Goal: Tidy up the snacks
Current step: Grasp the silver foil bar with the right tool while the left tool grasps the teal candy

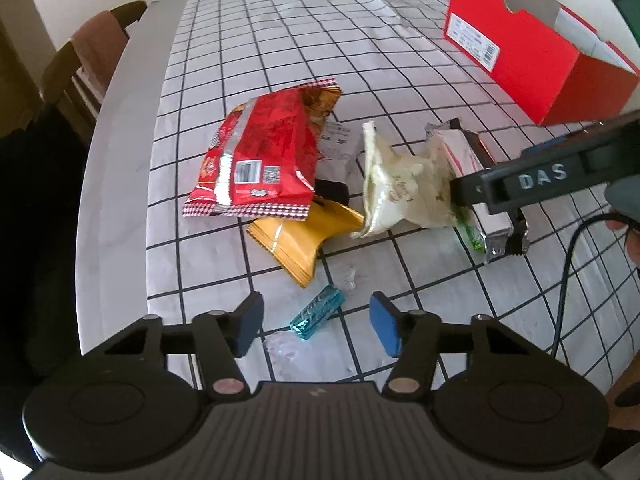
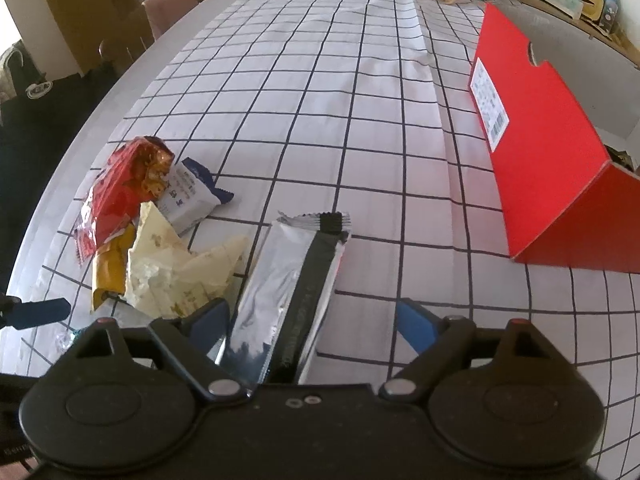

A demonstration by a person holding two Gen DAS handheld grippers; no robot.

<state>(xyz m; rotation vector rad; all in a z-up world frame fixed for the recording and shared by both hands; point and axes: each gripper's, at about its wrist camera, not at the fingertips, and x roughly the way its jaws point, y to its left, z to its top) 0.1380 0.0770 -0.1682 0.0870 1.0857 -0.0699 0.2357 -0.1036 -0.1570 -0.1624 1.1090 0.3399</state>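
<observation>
A heap of snacks lies near the left edge of the counter [image 1: 120, 168], on its white cloth with a black grid. The red crisp bag [image 1: 256, 152] sits on top at the left of the heap, a yellow packet [image 1: 304, 236] poking out from under its near end and a small white-and-blue packet [image 2: 188, 196] behind it. A crumpled cream wrapper [image 1: 396, 188] lies to their right. Nearer the counter's front edge a small teal candy [image 1: 316, 312] lies alone on the cloth, and the left gripper [image 1: 318, 326] hangs over it, its jaws spread with the candy between them; neither blue pad seems to press on it. The right gripper [image 2: 310, 326] is down at the long silver packet [image 2: 288, 292] with the black stripe, which lies just right of the cream wrapper. Its jaws stand wide on either side of the packet's near end; the left finger [image 2: 212, 320] is right beside the foil, the other clearly apart from it. A red cardboard box [image 2: 548, 152] stands open toward the right edge of the counter, well apart from the heap.
</observation>
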